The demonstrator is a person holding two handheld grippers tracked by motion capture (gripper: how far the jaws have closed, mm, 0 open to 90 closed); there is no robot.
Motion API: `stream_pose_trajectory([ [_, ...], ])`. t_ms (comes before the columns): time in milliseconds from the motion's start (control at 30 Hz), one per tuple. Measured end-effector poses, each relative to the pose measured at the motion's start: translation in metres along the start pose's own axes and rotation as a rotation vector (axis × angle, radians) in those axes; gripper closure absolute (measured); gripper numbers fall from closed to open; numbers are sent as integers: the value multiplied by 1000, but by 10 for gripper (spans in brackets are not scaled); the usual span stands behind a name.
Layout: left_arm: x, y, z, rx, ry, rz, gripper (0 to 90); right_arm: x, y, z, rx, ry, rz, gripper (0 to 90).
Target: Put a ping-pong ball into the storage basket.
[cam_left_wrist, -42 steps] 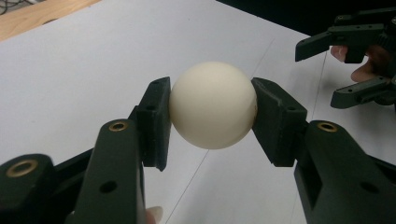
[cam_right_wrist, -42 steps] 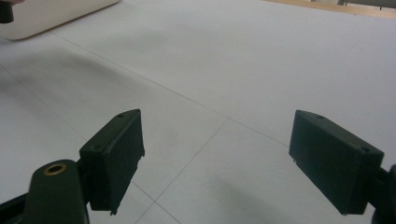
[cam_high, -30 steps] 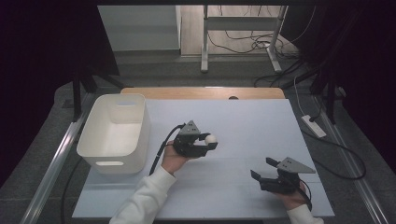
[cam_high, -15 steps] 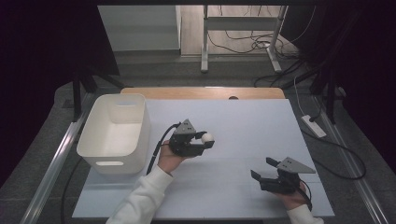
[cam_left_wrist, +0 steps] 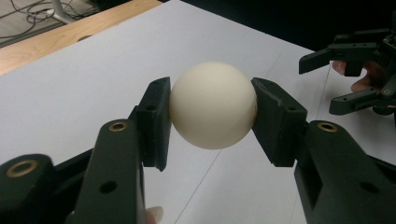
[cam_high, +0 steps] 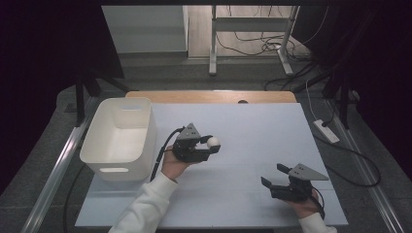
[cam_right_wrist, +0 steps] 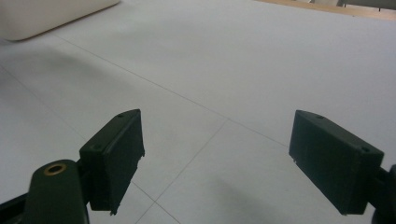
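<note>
now the left gripper point(cam_high: 210, 145) pinches the white ball point(cam_high: 213, 142) at frame centre, above the table point(cam_high: 252, 126) — carry it level, left to the white bin point(cam_high: 120, 136), release low. right gripper point(cam_high: 274, 180), lower right, jaws spread, nothing between.

1. You have a smooth, cream-white ball point(cam_left_wrist: 213, 105) pinched on both sides between the black pads of your left gripper point(cam_left_wrist: 211, 116).
2. It hangs above the white table point(cam_high: 252, 131), just right of the white bin point(cam_high: 119, 136).
</note>
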State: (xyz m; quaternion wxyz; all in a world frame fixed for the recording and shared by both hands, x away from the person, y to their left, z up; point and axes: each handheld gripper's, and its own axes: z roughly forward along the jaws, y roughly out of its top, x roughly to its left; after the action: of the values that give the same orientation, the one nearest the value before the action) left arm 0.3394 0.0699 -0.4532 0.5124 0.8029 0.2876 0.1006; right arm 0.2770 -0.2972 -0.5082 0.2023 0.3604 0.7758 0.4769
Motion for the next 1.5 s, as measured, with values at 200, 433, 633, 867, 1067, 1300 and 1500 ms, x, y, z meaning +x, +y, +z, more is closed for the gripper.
stream_pose_trajectory([
  [200, 1, 0, -3, -8, 5, -7, 509, 0, 0, 0, -1, 1, -1, 180],
  [433, 1, 2, -7, -25, 14, -16, 508, 0, 0, -1, -3, 1, 1, 180],
  [633, 4, 2, -12, -33, 30, -21, 508, 0, 0, -1, -3, 3, 1, 180],
  [867, 7, 2, -18, -48, 41, -31, 508, 0, 0, -1, -5, 2, 2, 180],
  [1067, 9, 3, -24, -68, 49, -36, 508, 1, 0, -2, -5, 2, 0, 180],
  [1300, 12, 4, -29, -81, 60, -41, 508, 1, 0, -2, -8, 4, -1, 180],
  [1500, 13, 5, -34, -94, 67, -43, 508, 1, 0, -2, -9, 5, 1, 180],
])
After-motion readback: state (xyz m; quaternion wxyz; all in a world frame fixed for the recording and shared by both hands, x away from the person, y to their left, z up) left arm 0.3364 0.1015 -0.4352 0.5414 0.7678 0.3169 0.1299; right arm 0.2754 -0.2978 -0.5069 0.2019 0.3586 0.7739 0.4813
